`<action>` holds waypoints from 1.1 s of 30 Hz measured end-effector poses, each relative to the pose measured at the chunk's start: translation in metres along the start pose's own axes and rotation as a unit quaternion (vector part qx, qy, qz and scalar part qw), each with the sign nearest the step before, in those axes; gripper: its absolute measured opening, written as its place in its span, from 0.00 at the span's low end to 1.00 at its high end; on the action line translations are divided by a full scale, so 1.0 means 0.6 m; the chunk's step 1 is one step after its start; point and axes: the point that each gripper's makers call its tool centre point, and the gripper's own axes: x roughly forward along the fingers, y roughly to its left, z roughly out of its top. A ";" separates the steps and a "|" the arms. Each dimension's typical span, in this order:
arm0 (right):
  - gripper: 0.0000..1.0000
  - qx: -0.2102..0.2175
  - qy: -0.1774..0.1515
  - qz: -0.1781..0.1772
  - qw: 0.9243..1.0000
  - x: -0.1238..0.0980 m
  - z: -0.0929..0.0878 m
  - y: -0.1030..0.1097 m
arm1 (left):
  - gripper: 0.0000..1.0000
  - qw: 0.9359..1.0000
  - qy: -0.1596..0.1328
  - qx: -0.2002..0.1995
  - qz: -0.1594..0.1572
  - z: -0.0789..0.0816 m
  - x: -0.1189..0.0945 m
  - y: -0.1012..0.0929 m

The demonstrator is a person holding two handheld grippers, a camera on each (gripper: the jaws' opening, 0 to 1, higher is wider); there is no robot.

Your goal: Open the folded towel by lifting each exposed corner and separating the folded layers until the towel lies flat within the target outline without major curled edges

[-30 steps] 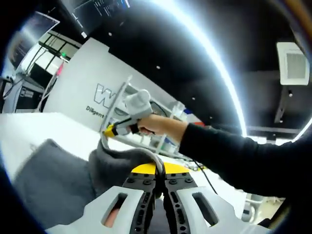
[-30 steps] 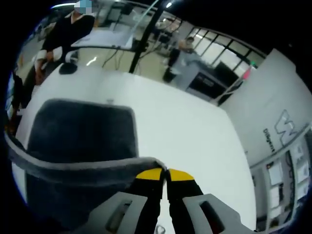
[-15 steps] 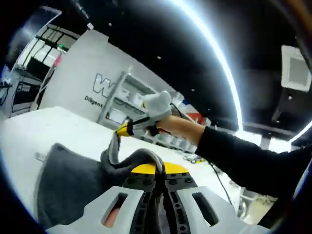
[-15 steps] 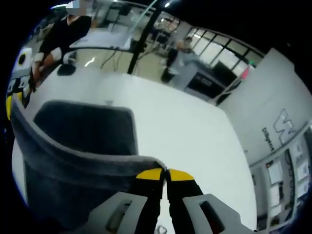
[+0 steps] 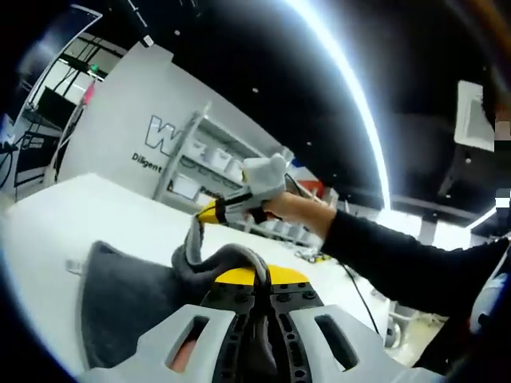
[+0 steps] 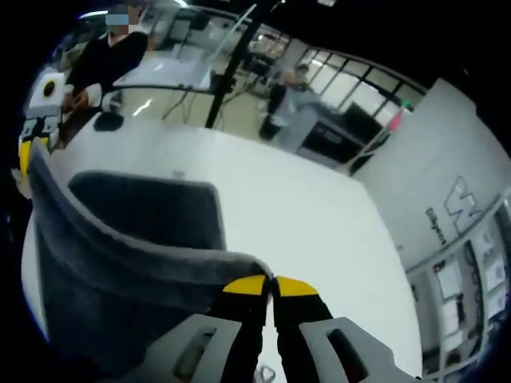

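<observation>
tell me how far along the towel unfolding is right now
Done: both corners are gripped. The left gripper and right gripper are each shut on the grey towel. In hand: the top layer is lifted off the white table, its edge stretched between them. Left: lay it flat; no target outline is visible to check against.

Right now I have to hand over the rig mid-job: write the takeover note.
Left gripper: shut on one corner of the grey towel.
Right gripper: shut on another corner.
Towel: top layer lifted off the white table, its edge strung between both grippers; the rest lies flat below.
Done: both corners gripped, layers separating.
Left: carry the lifted layer over, lay it flat, smooth curled edges. No target outline is visible from here.
</observation>
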 end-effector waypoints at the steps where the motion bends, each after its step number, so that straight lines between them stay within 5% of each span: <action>1: 0.00 0.001 0.000 -0.001 1.000 -0.001 -0.002 0.000 | 0.02 1.000 0.004 0.003 0.001 -0.004 0.002 0.002; 5: 0.00 0.006 0.003 -0.005 1.000 0.000 -0.012 -0.002 | 0.02 1.000 0.010 0.023 0.004 -0.018 0.006 -0.005; 13: 0.00 0.011 0.009 -0.021 1.000 -0.010 -0.022 -0.016 | 0.02 0.999 -0.018 0.038 0.005 0.003 0.003 -0.038; 15: 0.00 0.008 0.015 -0.027 1.000 -0.016 -0.028 -0.021 | 0.02 0.999 -0.025 0.032 0.011 0.015 0.002 -0.028; 19: 0.00 0.017 0.004 -0.035 0.999 -0.021 -0.022 -0.026 | 0.02 0.999 -0.009 0.020 -0.024 0.015 0.005 -0.019; 23: 0.00 0.006 -0.002 -0.024 1.000 -0.011 -0.011 -0.005 | 0.02 0.996 0.052 0.077 -0.011 -0.010 -0.017 0.051; 26: 0.00 -0.004 -0.001 -0.017 1.000 0.001 -0.011 0.014 | 0.02 0.996 0.060 0.070 -0.004 -0.016 -0.026 0.076; 33: 0.00 0.005 -0.007 -0.020 1.000 0.008 -0.004 0.004 | 0.02 0.996 0.048 0.074 -0.024 -0.007 -0.018 0.053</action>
